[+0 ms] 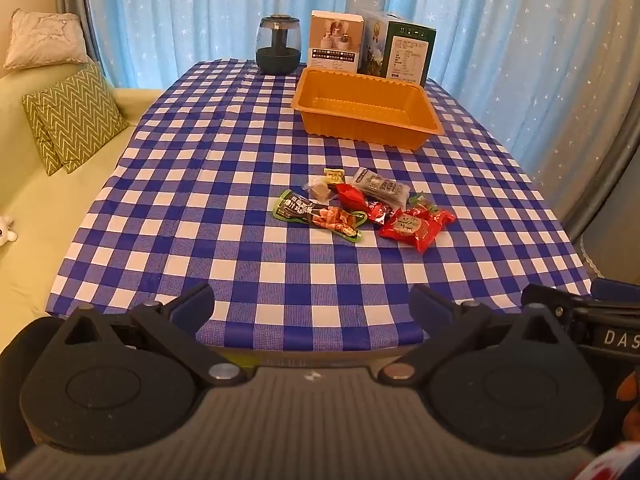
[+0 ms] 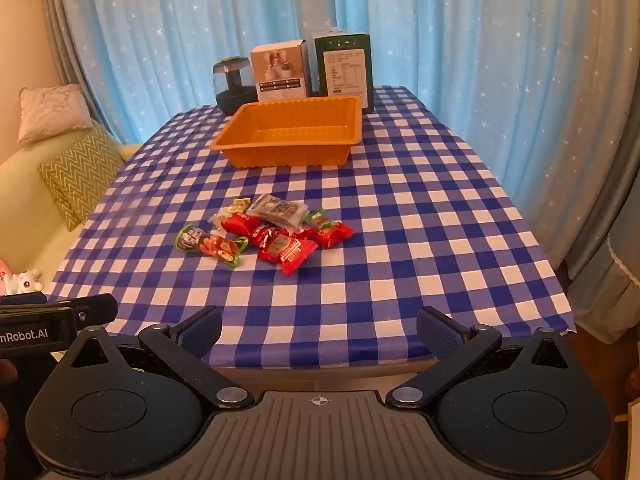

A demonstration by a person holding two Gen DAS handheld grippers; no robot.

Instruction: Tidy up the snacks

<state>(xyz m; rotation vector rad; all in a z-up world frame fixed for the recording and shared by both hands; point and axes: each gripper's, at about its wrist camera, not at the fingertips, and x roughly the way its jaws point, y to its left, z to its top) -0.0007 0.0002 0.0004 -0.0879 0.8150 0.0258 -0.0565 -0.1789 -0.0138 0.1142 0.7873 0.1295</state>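
A table under a blue and white checked cloth (image 1: 200,184) stands before blue star-printed curtains (image 2: 500,60), with a sofa on the left. The left gripper (image 1: 312,308) and the right gripper (image 2: 318,330) both hang over the near edge, spread wide, holding nothing. The pile of snacks (image 1: 360,208) lies well ahead of them, in mid-table. Further back stands the empty orange tray (image 1: 366,106). Packet writing is too small to read; "nRobot.AI" shows on the left gripper's body.
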